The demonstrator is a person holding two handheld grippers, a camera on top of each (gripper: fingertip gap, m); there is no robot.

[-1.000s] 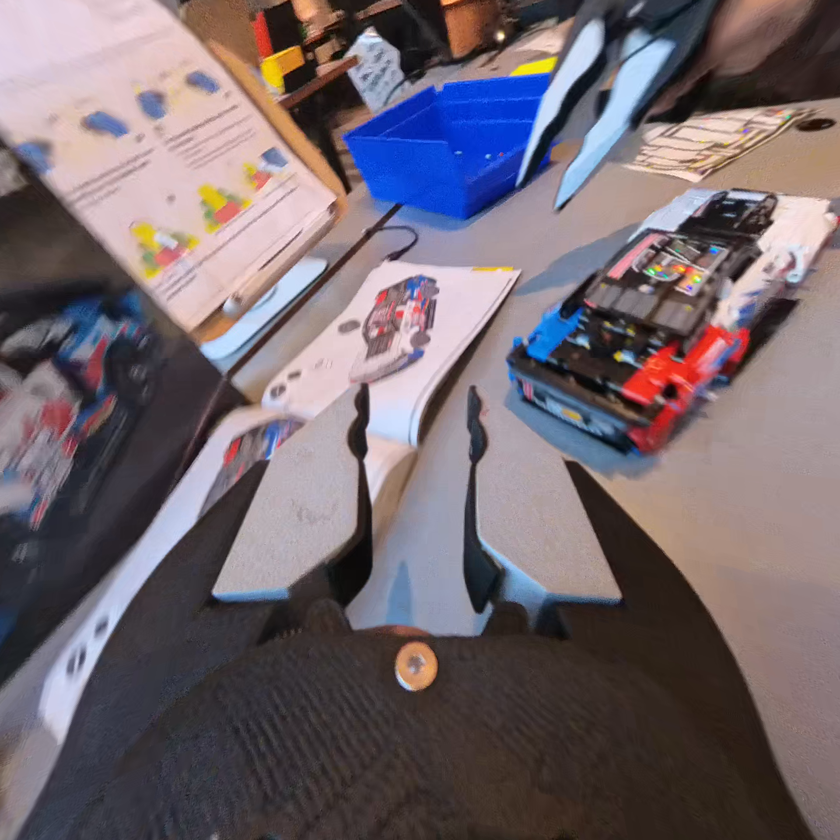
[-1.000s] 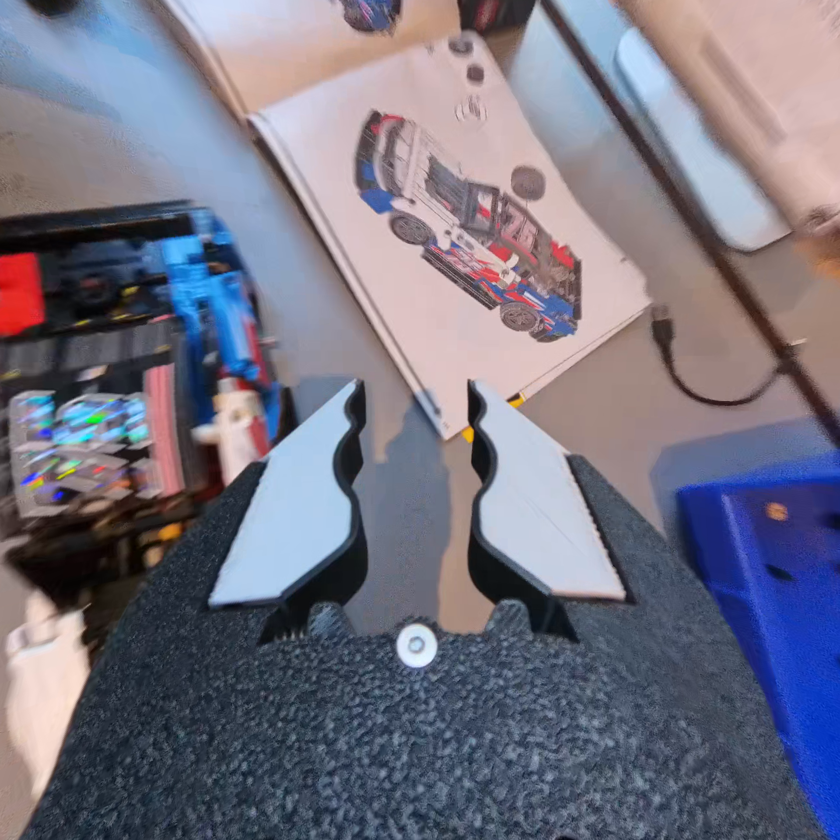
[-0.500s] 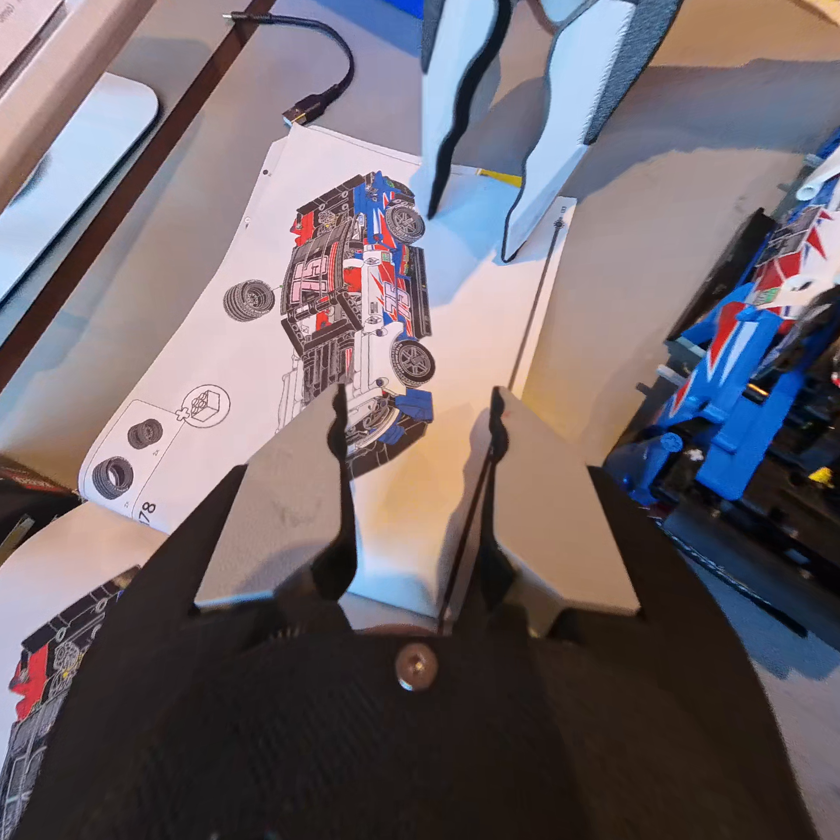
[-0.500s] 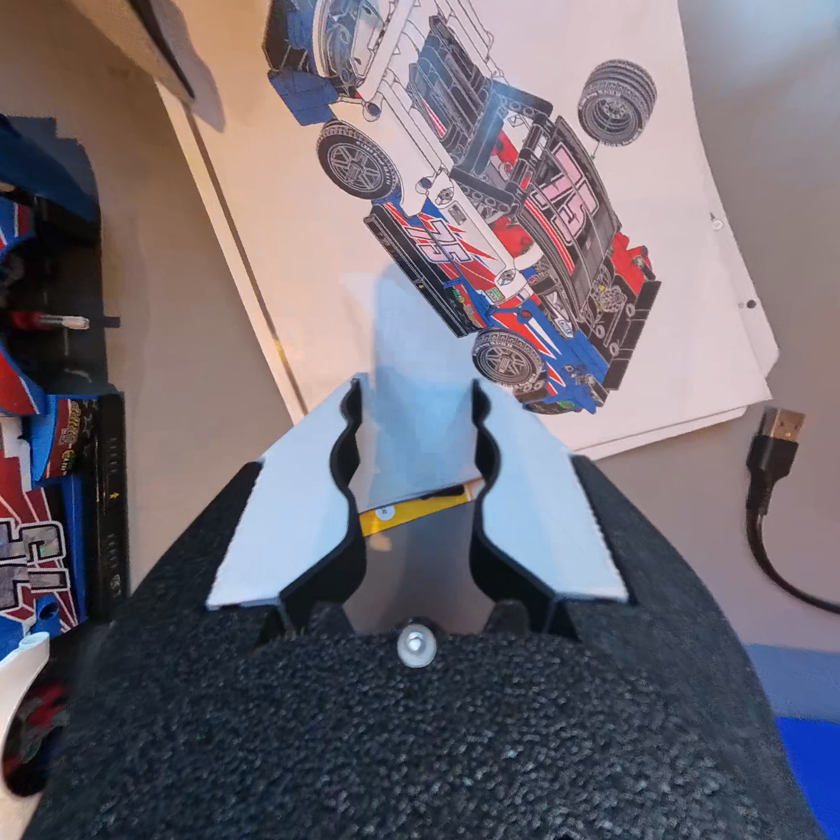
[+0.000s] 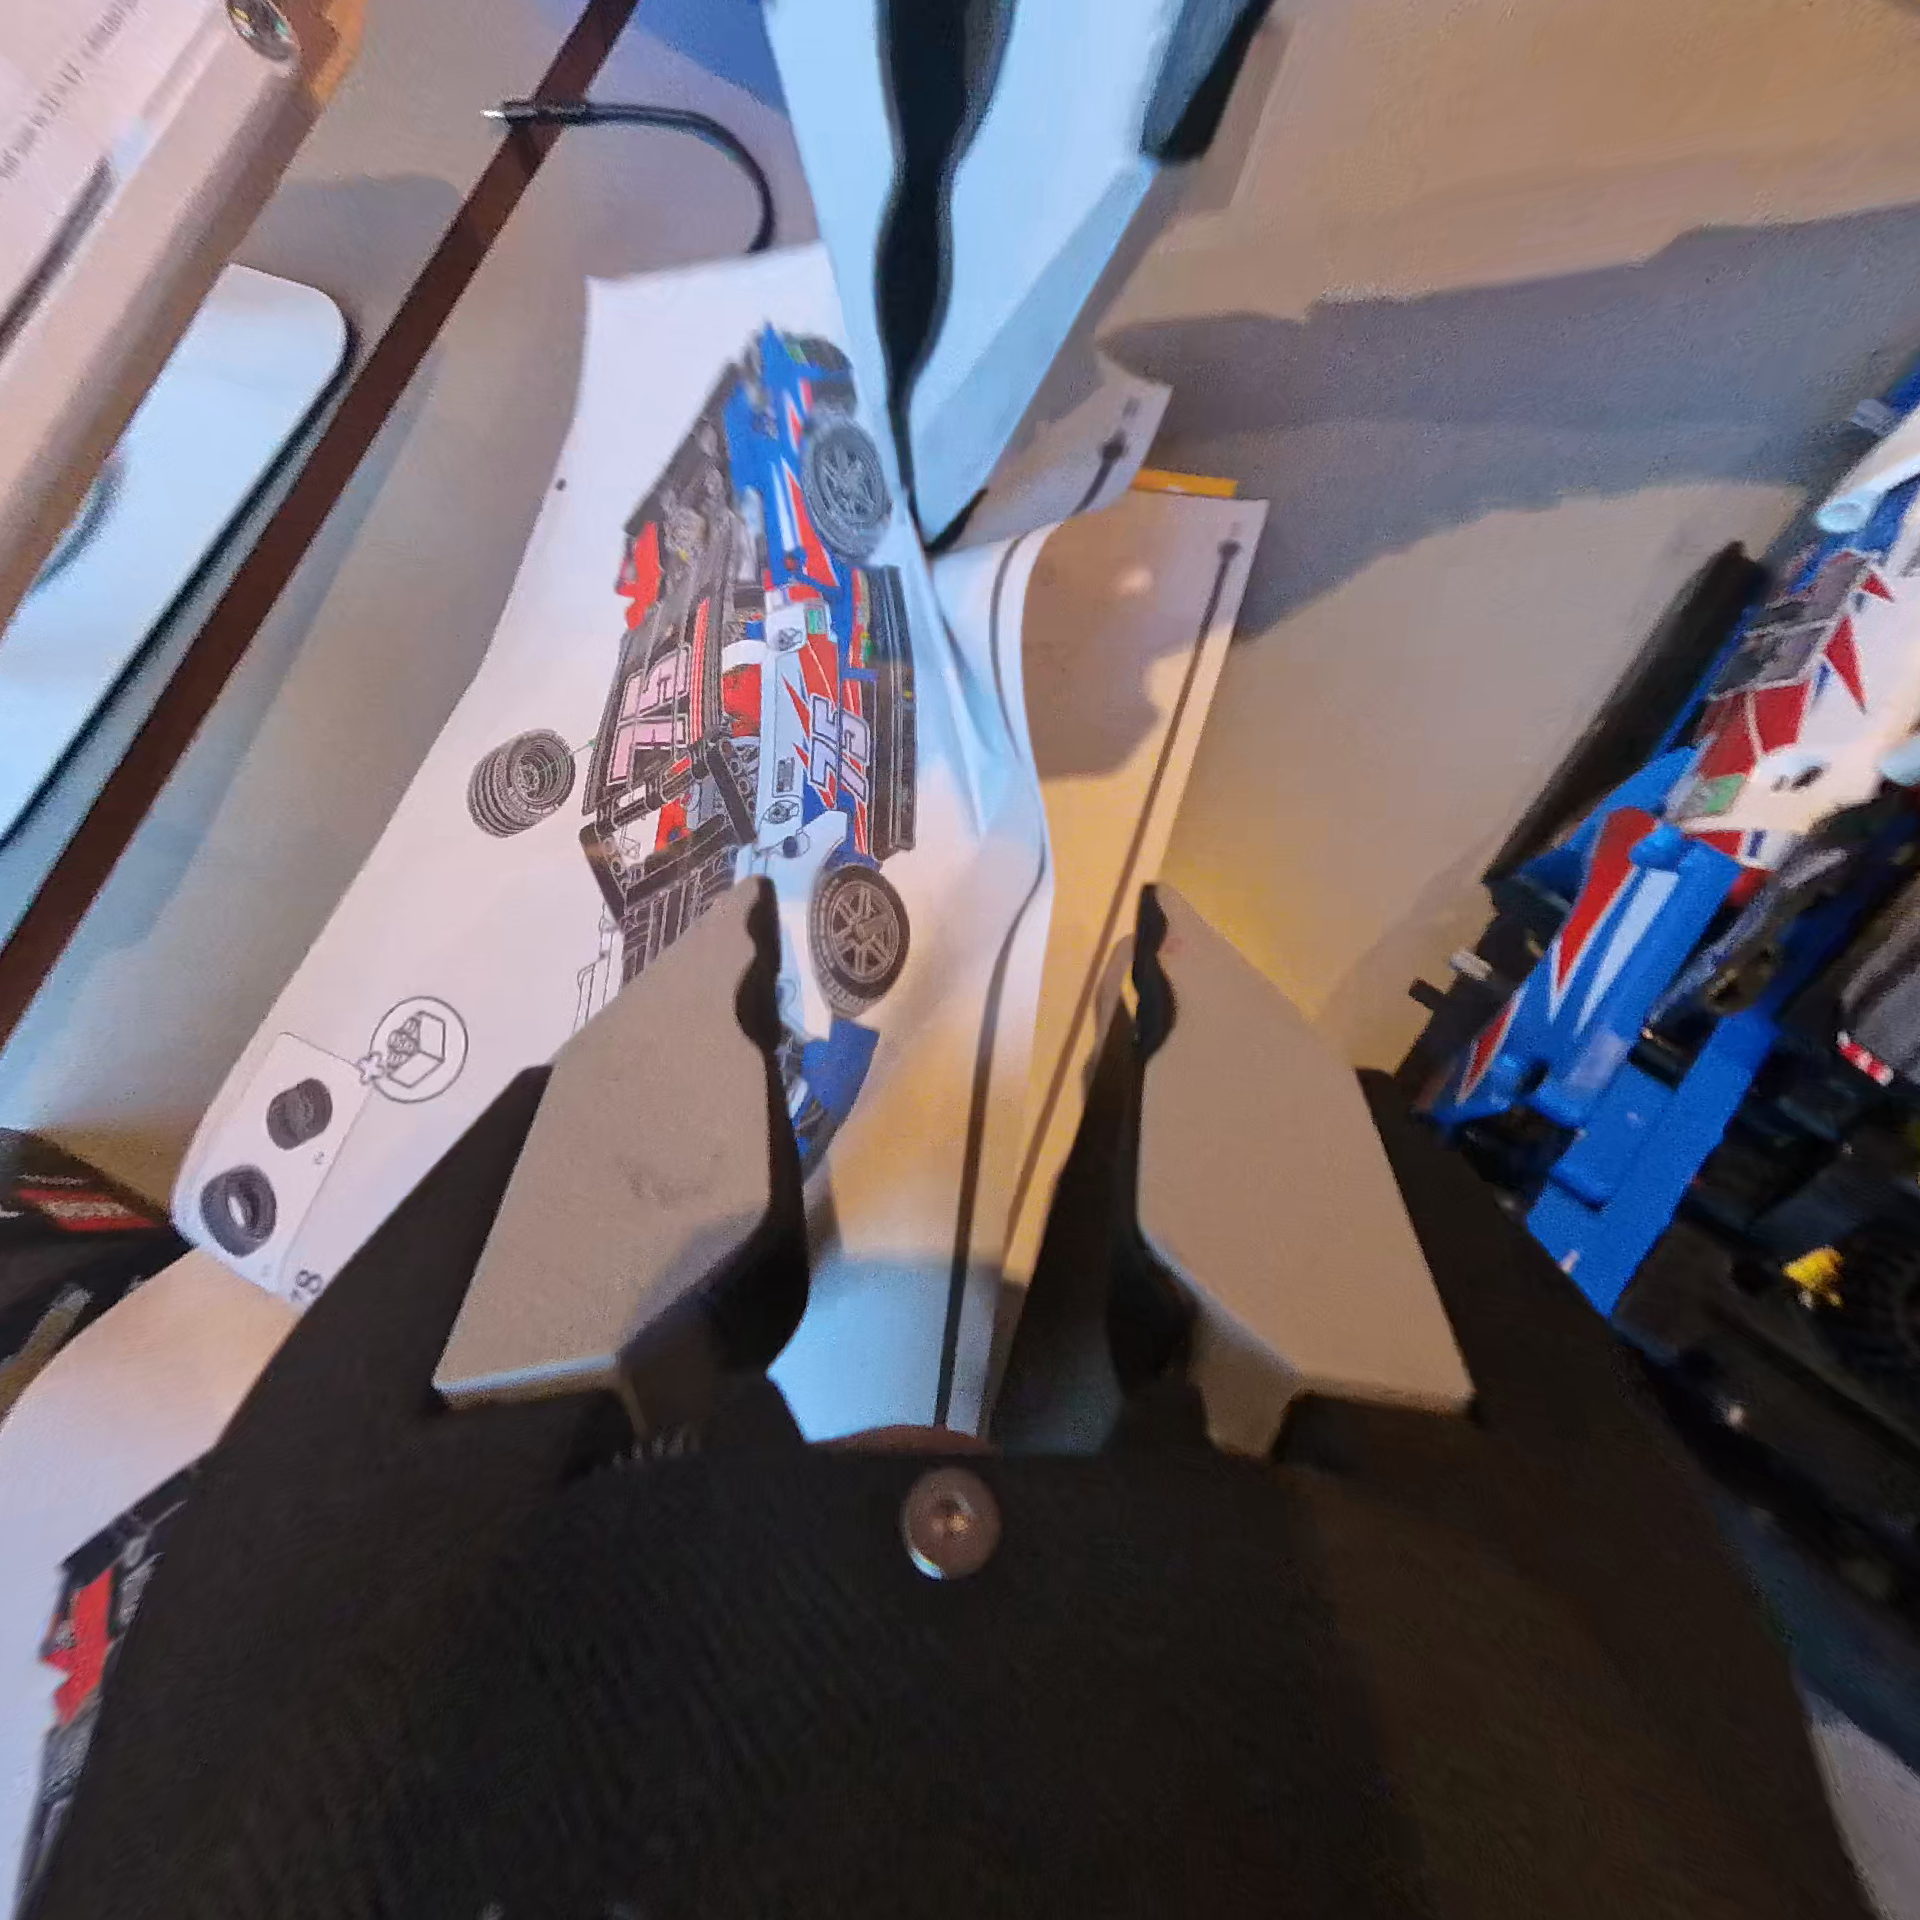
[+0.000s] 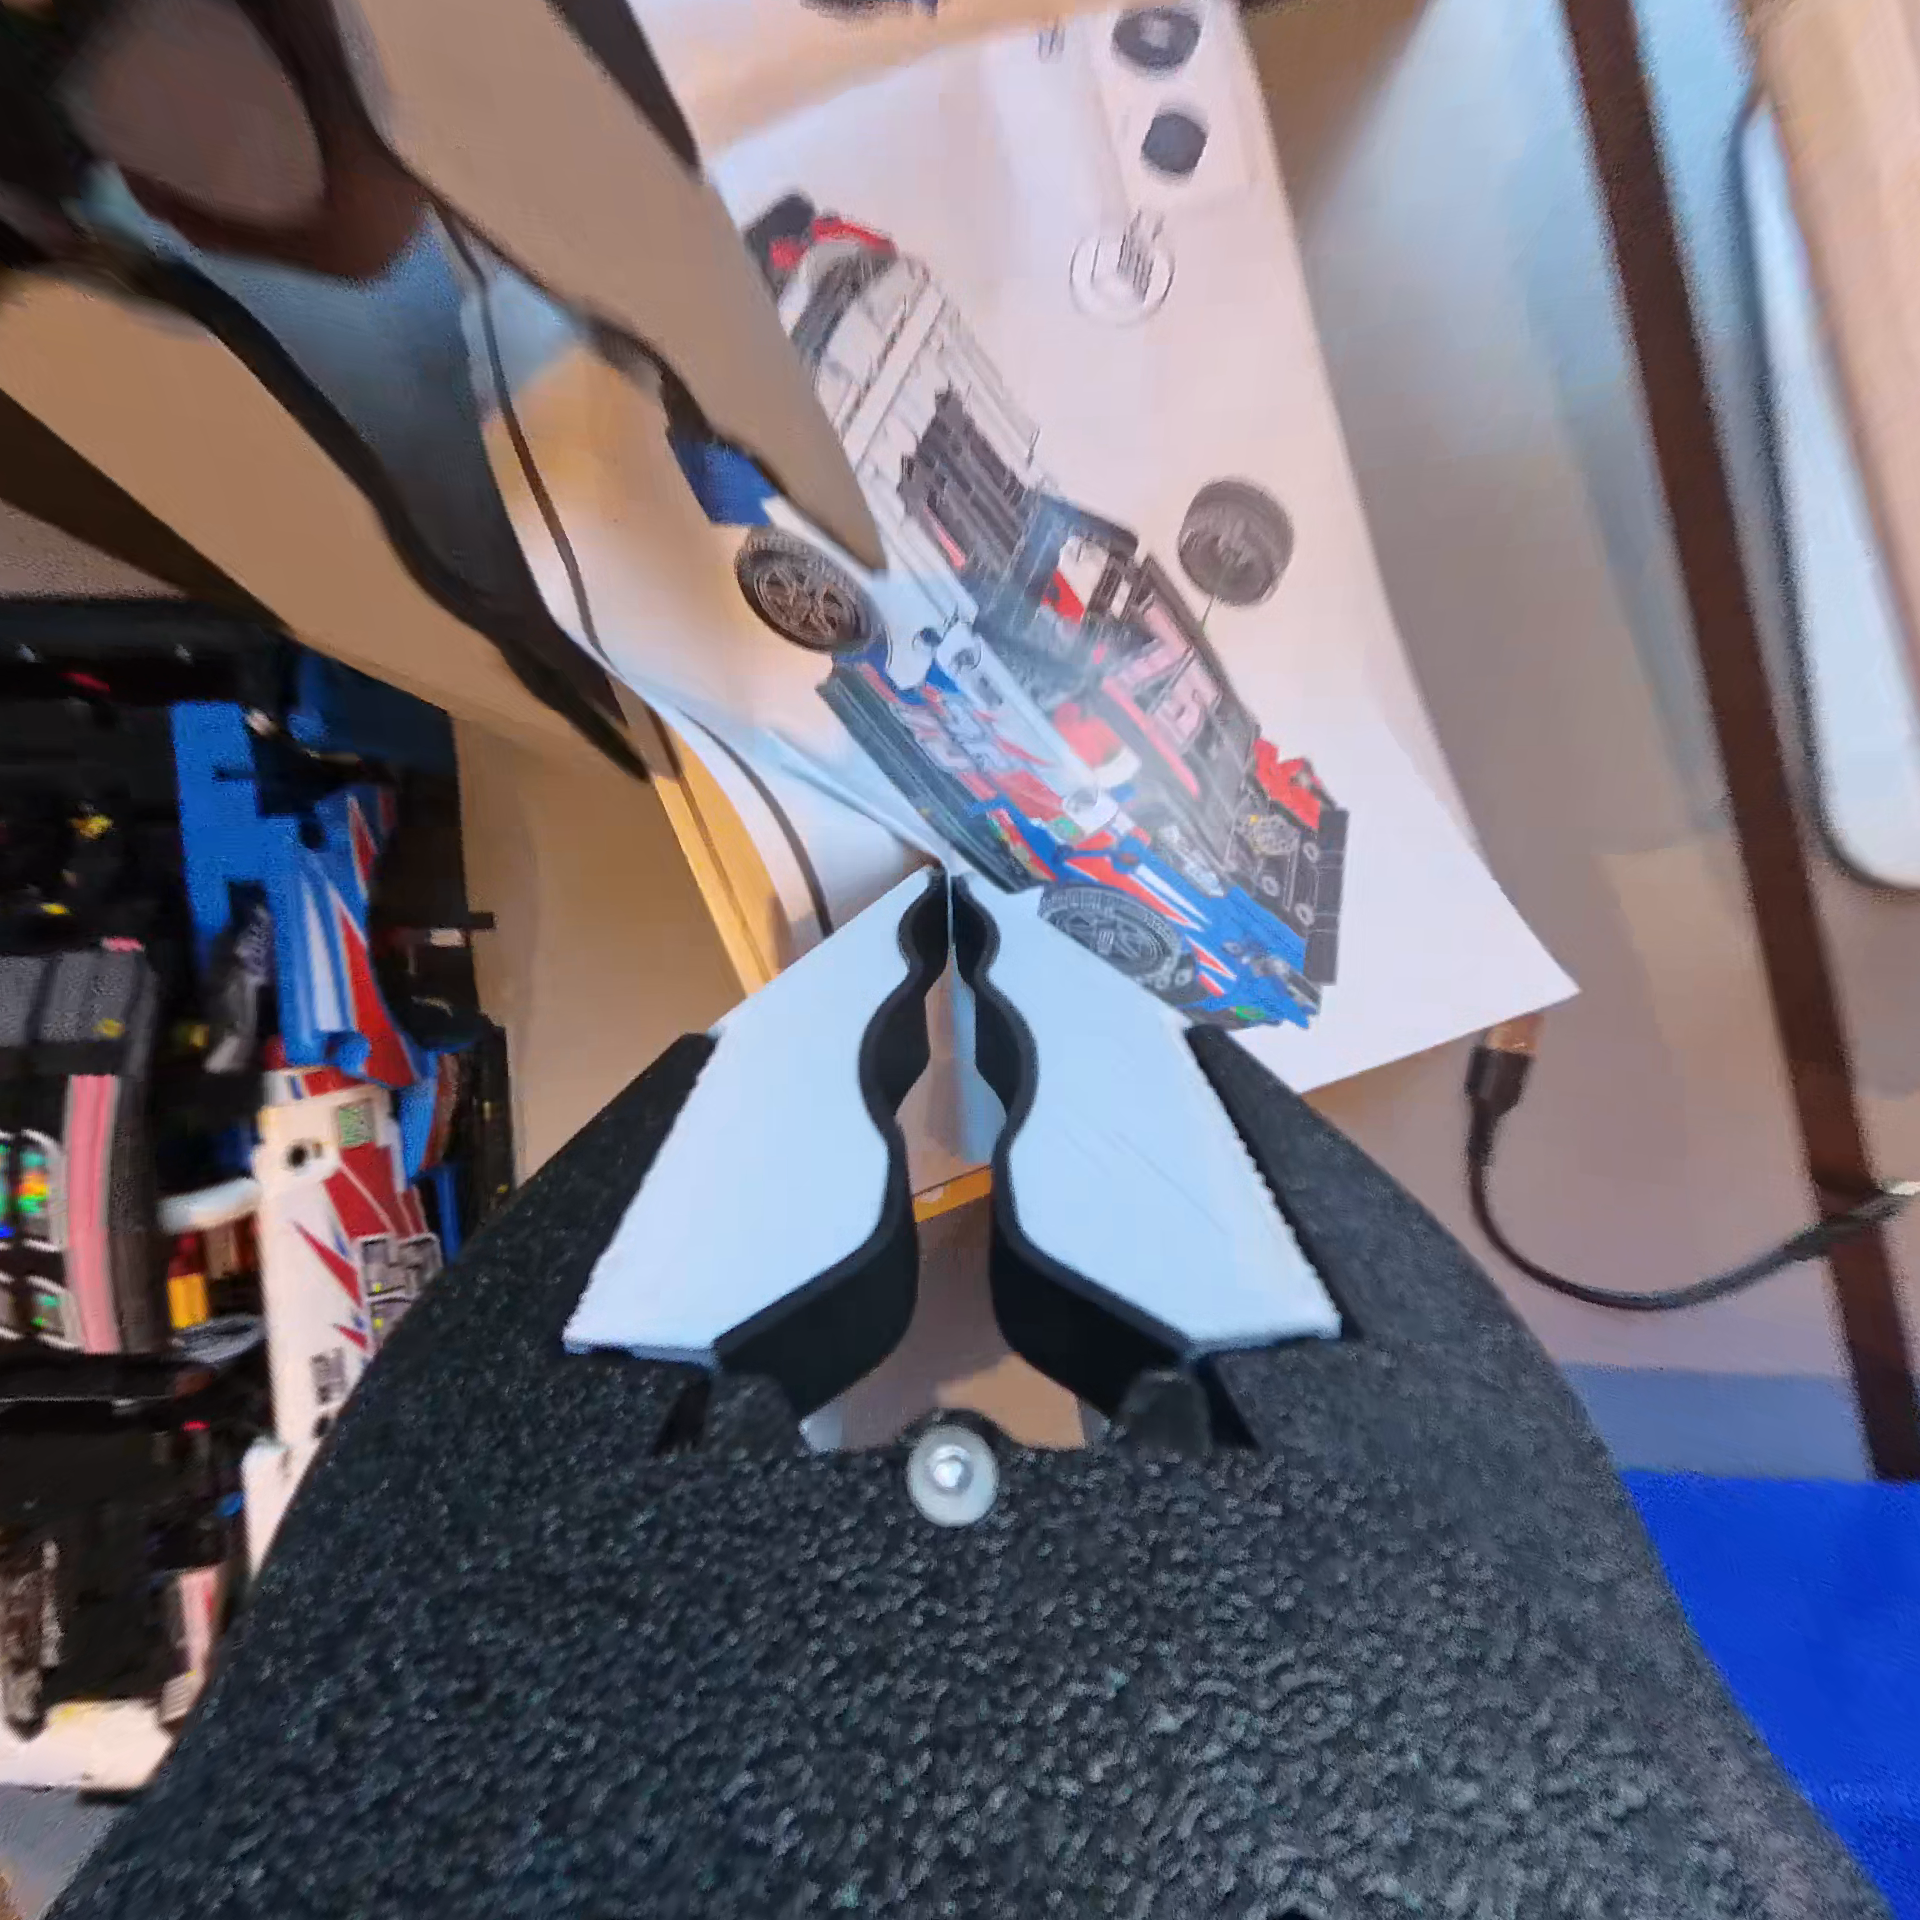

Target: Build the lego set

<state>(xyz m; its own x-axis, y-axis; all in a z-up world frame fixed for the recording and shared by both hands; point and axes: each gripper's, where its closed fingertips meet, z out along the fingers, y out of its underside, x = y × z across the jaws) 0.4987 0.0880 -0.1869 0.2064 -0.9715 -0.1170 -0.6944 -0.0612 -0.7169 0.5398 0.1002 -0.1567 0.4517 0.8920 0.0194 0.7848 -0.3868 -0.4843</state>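
Paper is what this step is about: the right gripper (image 6: 948,883) has its tips pinched together on the corner of the top page (image 5: 540,790) of the instruction booklet, and that page bows up off the sheets below. My reading is a page turn, to reach the next building step.

Going left to right in the left wrist view: a pale flat pad (image 5: 166,488) and a dark strip (image 5: 301,488) lie on the table's far side, with a black cable (image 5: 717,156) beyond the booklet. Next comes the booklet with its printed race car. The left gripper (image 5: 951,914) hovers over the page edge with its jaws apart and nothing between them. At the right edge sits the part-built lego car (image 5: 1662,1039), blue, red and white, resting on the grey table (image 5: 1455,343) just beside the booklet.

The next move probably calls for carrying the pinched corner across in an arc without tearing it, while the empty gripper presses the sheets underneath flat. A blue bin (image 6: 1787,1662) shows at the right wrist view's lower right.
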